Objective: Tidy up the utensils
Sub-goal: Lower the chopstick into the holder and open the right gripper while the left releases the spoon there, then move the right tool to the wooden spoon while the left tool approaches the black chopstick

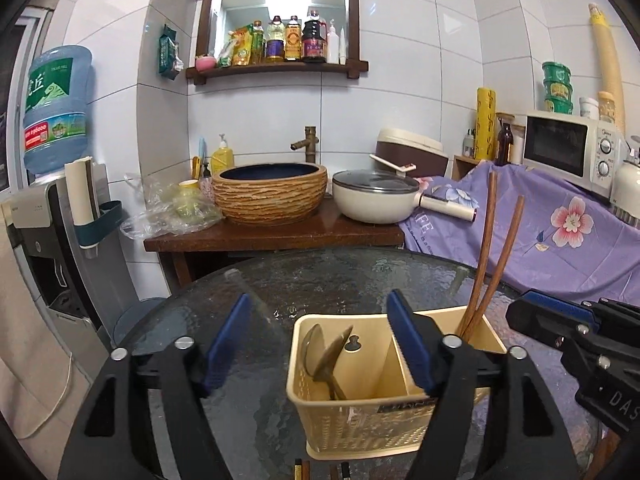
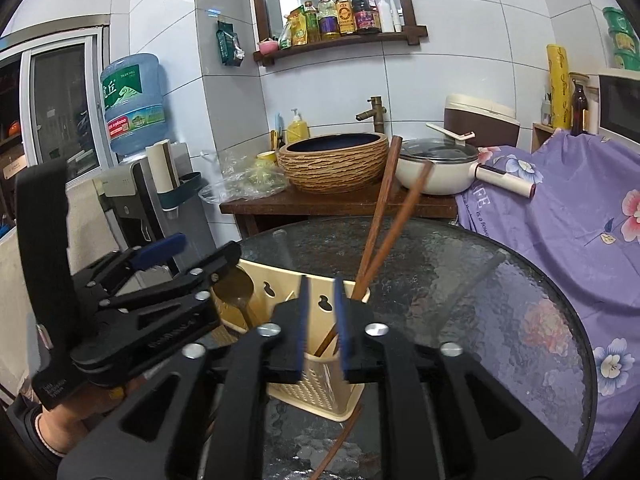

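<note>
We take the cream utensil caddy [image 1: 360,416] on the round glass table [image 1: 248,280] as our landmark. Our left gripper [image 1: 320,344] hangs over the caddy's left half with its blue-padded fingers [image 1: 228,336] spread wide and nothing between them; one pad is out over the glass to the caddy's left, the other is above the divider. In the caddy's left compartment lean two metal spoons [image 1: 324,356], bowls up. In its right compartment stand two brown chopsticks [image 1: 488,256], tilted and splayed at the top. From the right wrist view, our right gripper [image 2: 322,320] sits over the caddy's near right corner, pads close together with a narrow gap. We cannot tell whether the chopstick [image 2: 340,444] lying in front of the caddy passes between them.
</note>
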Available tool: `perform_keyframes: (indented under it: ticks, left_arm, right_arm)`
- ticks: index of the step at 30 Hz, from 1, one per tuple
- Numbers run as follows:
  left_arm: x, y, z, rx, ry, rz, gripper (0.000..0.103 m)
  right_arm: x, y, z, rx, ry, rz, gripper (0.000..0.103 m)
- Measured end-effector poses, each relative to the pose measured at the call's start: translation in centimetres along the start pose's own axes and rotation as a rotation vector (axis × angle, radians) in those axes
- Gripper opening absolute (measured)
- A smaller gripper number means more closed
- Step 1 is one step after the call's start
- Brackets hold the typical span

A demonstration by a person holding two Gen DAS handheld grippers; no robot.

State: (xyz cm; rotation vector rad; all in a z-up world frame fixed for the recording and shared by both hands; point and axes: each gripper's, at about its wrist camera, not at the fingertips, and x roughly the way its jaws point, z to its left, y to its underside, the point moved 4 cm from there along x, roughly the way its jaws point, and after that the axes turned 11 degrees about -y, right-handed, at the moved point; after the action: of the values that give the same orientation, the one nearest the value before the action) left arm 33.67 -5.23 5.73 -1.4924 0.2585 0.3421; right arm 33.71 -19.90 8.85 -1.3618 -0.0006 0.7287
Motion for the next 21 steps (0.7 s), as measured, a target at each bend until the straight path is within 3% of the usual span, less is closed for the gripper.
perform_keyframes:
  ticks: [1, 2, 6, 9, 21]
  left_arm:
    - [-0.3, 0.1, 0.3, -0.001, 0.000, -0.002, 0.074]
    - [-0.7, 0.3, 0.6, -0.003, -0.001, -0.003, 0.078]
    - [-2.0, 1.8, 2.4, -0.022, -0.020, 0.009, 0.089]
    - [-2.4, 3.6, 3.5, -0.019, -0.030, 0.066, 0.093]
    - [-3.0, 11.0, 5.8, 0.033, -0.040, 0.250, 0.096]
  right_arm:
    - [-0.7, 0.3, 0.1, 0.001, 0.005, -0.024, 0.059]
    - [-1.2, 0.5, 0.2, -0.002, 0.008, -0.040, 0.061]
    - [-2.3, 2.2, 0.5, 0.014, 0.005, -0.011, 0.061]
    - [-2.4, 3.9, 0.8, 0.024, 0.000, 0.038, 0.061]
    - [-0.9, 11.5, 0.7, 0.109, -0.012, 0.253, 0.061]
